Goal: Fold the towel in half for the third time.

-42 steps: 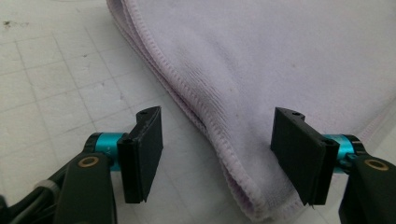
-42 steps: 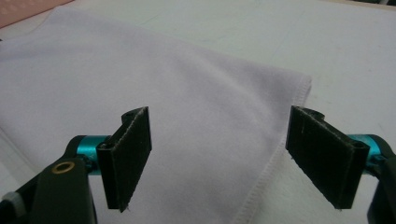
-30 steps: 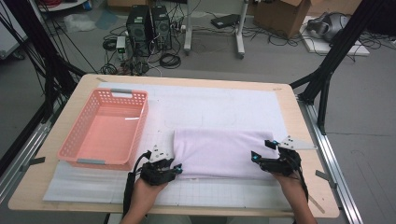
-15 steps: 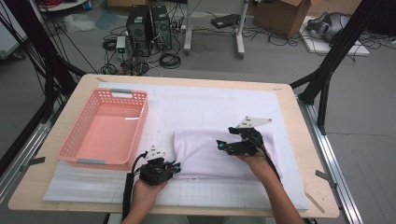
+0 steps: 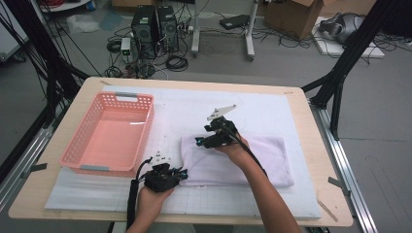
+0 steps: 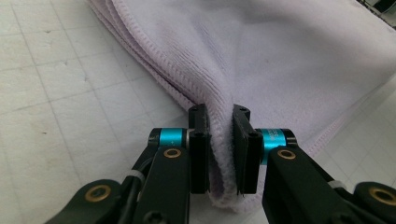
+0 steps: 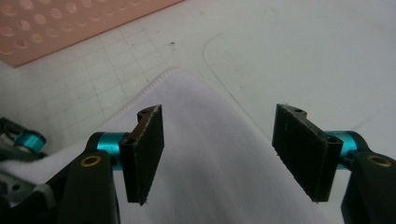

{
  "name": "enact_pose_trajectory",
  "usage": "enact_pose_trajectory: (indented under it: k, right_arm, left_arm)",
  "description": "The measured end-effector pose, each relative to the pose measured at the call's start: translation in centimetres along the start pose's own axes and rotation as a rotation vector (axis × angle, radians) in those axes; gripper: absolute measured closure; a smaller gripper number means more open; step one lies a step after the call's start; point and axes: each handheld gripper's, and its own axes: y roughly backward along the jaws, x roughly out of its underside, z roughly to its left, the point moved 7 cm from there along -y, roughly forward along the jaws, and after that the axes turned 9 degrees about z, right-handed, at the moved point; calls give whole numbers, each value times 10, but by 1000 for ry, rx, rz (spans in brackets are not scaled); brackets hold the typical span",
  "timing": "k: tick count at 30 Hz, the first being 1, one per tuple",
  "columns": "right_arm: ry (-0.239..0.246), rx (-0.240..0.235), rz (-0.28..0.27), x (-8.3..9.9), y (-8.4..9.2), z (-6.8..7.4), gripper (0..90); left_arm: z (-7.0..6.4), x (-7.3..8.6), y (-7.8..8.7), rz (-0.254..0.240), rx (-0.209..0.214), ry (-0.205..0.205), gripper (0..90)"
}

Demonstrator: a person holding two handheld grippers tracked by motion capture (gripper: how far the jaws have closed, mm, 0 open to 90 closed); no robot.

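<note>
Towel (image 5: 238, 158) folded, lower centre of high view, right of basket (image 5: 109, 136). Left gripper (image 6: 219, 147) pinching near-left corner. Right gripper (image 7: 219, 156) wide, jaws just been closing, nothing between, hovering at far-left corner. Risk: shallow bite, layers slipping, fold skewing.

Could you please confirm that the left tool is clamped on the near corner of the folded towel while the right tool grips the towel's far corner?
Not quite: the right tool grips nothing. The right gripper view shows its jaws apart above the towel, having just been closing. The left tool is indeed clamped on the towel's near corner, as the left gripper view shows.
</note>
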Motion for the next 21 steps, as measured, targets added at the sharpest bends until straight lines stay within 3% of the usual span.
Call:
enact_pose_trajectory:
  k: [5, 10, 12, 14, 19, 21]
  right_arm:
    - [39, -23, 55, -14, -22, 4, 375]
    - [77, -46, 128, -14, -45, 6, 427]
    - [68, -55, 157, -10, -53, 6, 427]
    - [63, -69, 148, -10, -54, 5, 457]
    - [56, -117, 147, -11, -53, 7, 729]
    - [86, -102, 150, -12, -52, 10, 765]
  left_arm:
    - [1, 0, 1, 1, 13, 12, 786]
    - [2, 1, 2, 1, 23, 30, 783]
    - [3, 1, 2, 0, 30, 41, 781]
    - [4, 1, 2, 3, 31, 44, 778]
    - [5, 1, 2, 9, 34, 48, 779]
    - [6, 1, 3, 12, 36, 49, 792]
